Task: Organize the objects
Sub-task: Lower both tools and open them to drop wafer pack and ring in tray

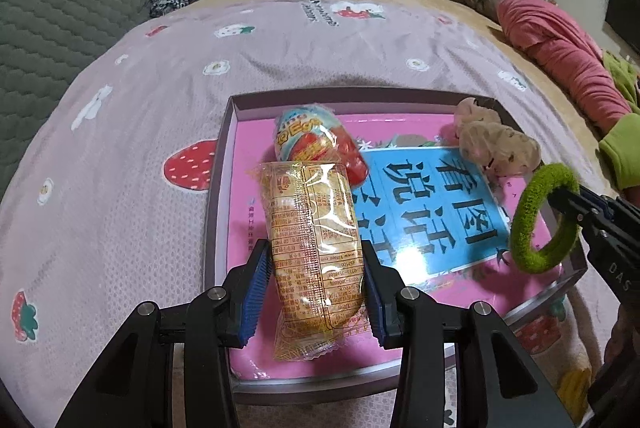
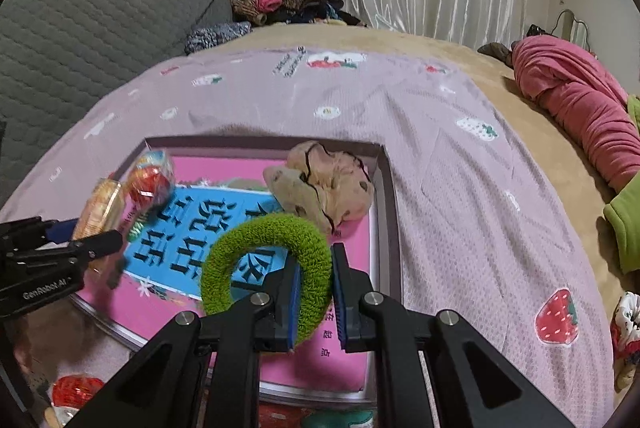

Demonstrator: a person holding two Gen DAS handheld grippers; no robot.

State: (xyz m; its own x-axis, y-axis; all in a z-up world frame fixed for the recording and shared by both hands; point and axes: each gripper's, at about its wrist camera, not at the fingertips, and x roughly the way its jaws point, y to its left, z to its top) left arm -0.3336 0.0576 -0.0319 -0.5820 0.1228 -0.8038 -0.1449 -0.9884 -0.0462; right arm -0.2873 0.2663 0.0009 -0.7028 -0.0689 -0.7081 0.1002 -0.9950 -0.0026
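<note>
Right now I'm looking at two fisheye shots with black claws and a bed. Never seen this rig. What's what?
No robot here: a person holds a two-finger gripper in each hand, each carrying a fisheye camera that looks along its fingers.

The left wrist view shows the left gripper shut on a clear-wrapped biscuit pack. The right wrist view shows the right gripper shut on a green hair tie.

Both hang over a shallow box on a strawberry-print bedsheet. In the box lie a pink and blue book, a wrapped toy egg and a beige scrunchie.
</note>
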